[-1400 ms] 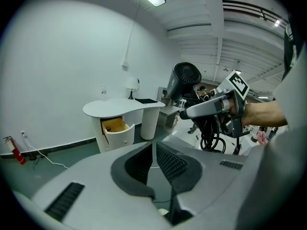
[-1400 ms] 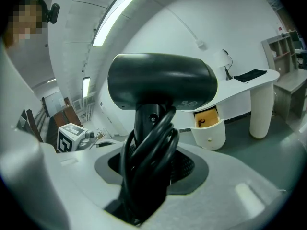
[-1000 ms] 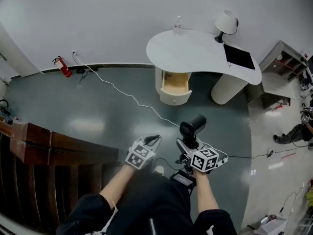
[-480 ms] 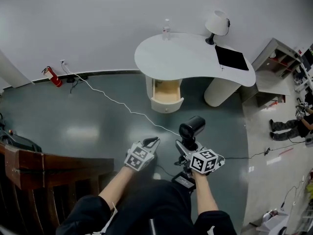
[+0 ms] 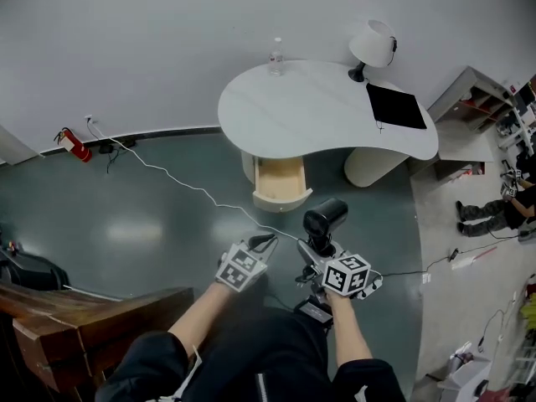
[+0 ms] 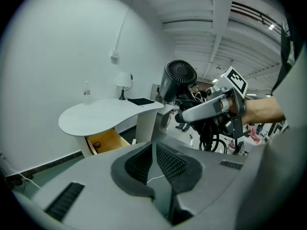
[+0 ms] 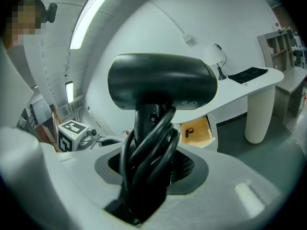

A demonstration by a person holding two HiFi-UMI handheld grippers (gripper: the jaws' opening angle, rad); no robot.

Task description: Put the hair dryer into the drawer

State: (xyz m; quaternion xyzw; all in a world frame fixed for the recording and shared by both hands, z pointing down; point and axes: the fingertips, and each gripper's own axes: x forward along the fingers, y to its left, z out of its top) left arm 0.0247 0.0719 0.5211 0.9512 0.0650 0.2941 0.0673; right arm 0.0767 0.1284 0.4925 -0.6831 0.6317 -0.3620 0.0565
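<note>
A black hair dryer (image 5: pixel 327 218) stands upright in my right gripper (image 5: pixel 315 255), which is shut on its handle, with the black cord wound round the handle. In the right gripper view the hair dryer (image 7: pixel 160 83) fills the middle. The open wooden drawer (image 5: pixel 279 181) juts from under the white curved desk (image 5: pixel 318 107), a stretch of floor ahead of both grippers. A small dark item lies in the drawer (image 7: pixel 196 130). My left gripper (image 5: pixel 263 242) hangs beside the right one, its pads together and nothing between them. The left gripper view shows the hair dryer (image 6: pixel 178 80) at upper right and the drawer (image 6: pixel 105 140).
On the desk stand a white lamp (image 5: pixel 373 42), a clear bottle (image 5: pixel 275 57) and a black flat pad (image 5: pixel 394 105). A white cable (image 5: pixel 167 178) runs across the grey floor to the wall near a fire extinguisher (image 5: pixel 74 145). Wooden furniture (image 5: pixel 84 325) is at lower left, shelves (image 5: pixel 481 99) at right.
Desk and drawer have come closer and shifted left in the head view as both grippers travel toward them. The wooden furniture has slid to the lower left. The grip on the hair dryer is unchanged.
</note>
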